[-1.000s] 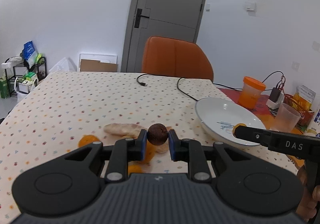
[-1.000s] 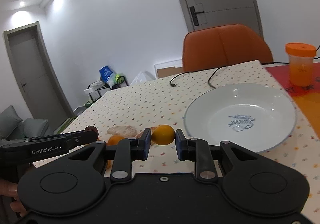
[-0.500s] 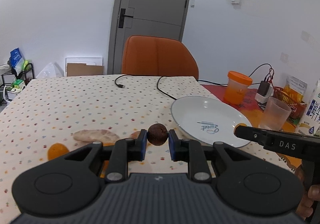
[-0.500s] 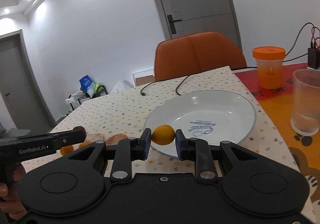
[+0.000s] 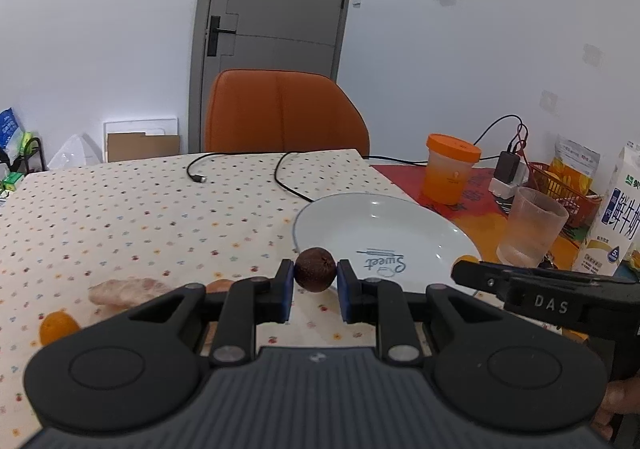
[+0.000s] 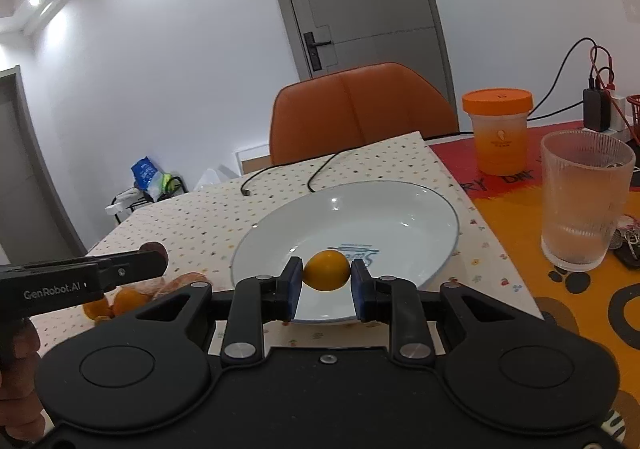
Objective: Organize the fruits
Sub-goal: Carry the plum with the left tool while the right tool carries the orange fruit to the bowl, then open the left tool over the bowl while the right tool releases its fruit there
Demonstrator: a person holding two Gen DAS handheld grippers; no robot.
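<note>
left wrist view: left tongs (image 5: pixel 315 283) clenched on a small dark brown round fruit (image 5: pixel 315 269), held above the dotted cloth of the desk (image 5: pixel 140 217) at the white plate's (image 5: pixel 432 239) 8 o'clock rim. a pale flat piece (image 5: pixel 120 291) and an orange fruit (image 5: pixel 56 327) lie on the cloth at 9 o'clock of the tongs. right tongs' tip enters at 3 o'clock.

right wrist view: right tongs (image 6: pixel 326 281) grip a small orange fruit (image 6: pixel 326 271) over the plate's (image 6: pixel 400 217) near half; pads touch both sides, jaws just easing apart. ribbed glass (image 6: pixel 584 201) at 3 o'clock, orange-lidded cup (image 6: pixel 498 131) at 1 o'clock, both off the plate. more orange fruits (image 6: pixel 128 299) on the cloth at 9 o'clock.
</note>
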